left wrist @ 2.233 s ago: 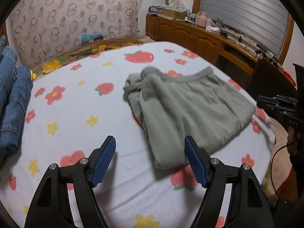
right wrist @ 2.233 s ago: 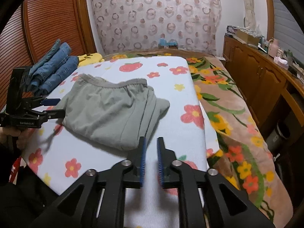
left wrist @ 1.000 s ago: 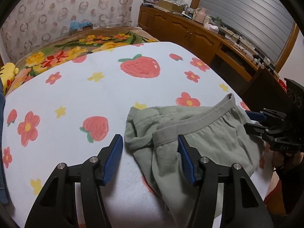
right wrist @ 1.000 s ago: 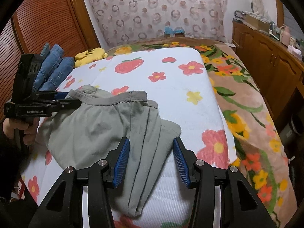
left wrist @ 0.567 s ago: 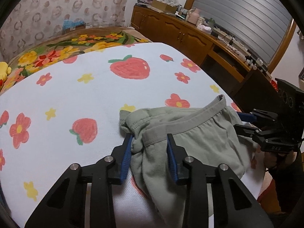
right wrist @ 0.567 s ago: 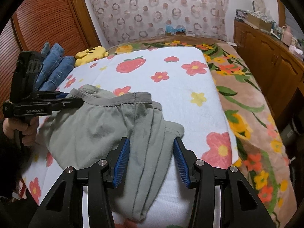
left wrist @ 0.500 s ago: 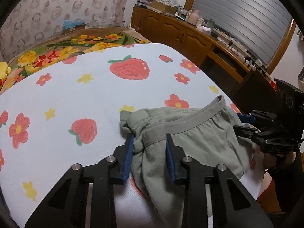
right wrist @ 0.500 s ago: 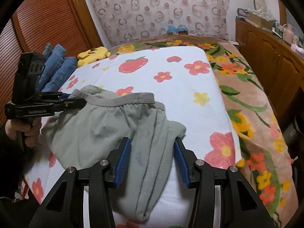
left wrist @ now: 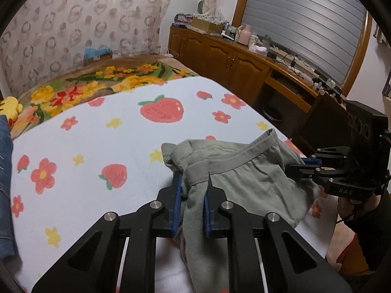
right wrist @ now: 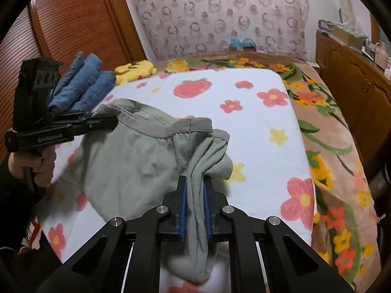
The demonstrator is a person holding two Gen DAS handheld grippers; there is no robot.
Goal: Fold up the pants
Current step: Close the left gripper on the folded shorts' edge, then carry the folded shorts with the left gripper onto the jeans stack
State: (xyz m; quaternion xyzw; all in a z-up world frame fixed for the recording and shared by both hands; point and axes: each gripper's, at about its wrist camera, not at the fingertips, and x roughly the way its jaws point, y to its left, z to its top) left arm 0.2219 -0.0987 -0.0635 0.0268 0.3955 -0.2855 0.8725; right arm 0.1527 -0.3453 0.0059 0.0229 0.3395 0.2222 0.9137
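Now your left gripper (left wrist: 192, 186) and right gripper (right wrist: 195, 187) have just closed, fingers pinching the grey pants (right wrist: 127, 161) on the bed (right wrist: 256, 131).

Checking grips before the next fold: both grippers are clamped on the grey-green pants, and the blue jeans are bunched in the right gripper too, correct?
Not quite. The right gripper holds only the grey-green pants, as does the left gripper. The right wrist view shows the blue jeans lying apart at the bed's far left, behind the left gripper.

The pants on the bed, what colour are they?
Plain grey-green pants, clearest in the right wrist view.
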